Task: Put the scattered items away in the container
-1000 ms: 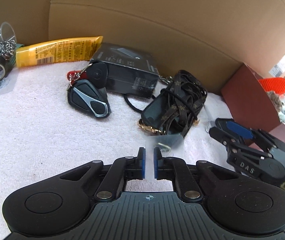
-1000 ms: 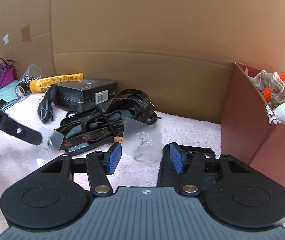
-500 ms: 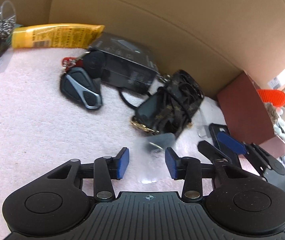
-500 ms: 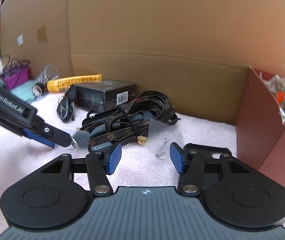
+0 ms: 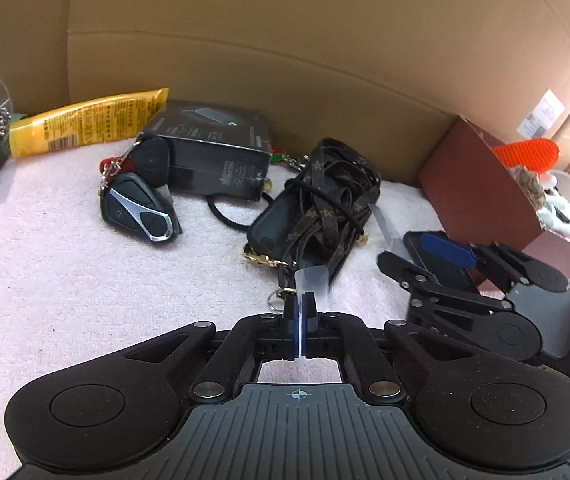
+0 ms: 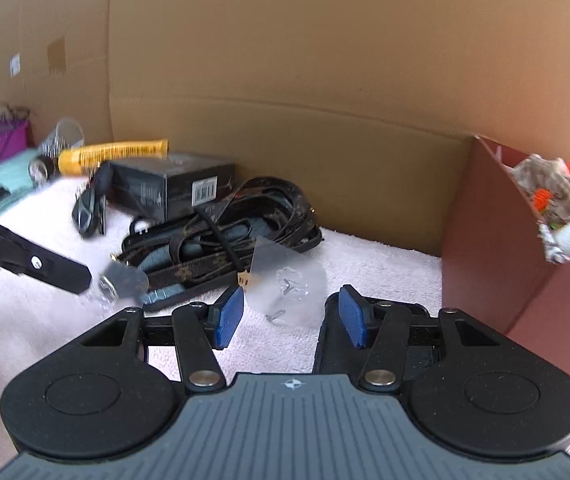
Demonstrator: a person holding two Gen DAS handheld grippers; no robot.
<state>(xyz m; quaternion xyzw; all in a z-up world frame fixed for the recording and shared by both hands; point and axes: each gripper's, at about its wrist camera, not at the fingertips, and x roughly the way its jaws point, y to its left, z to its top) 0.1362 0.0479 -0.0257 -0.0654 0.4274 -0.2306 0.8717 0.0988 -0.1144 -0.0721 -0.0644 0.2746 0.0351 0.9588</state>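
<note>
Left tool (image 5: 300, 304) pinches a small clear bag (image 5: 312, 279) at its tip.

Left gripper (image 5: 297, 308) jaws, nearly together a second ago, spread wide half a second back beside a small clear plastic bag (image 5: 312, 280) lying in front of the tangled brown strap (image 5: 325, 196), then closed again, now pinching that bag's edge between them. From the right wrist view, the bag (image 6: 123, 284) had come up off the white towel (image 6: 365, 256) and hung at the left gripper's tip. View shifted slightly; the right gripper (image 6: 291, 314) jaws barely narrowed.
</note>
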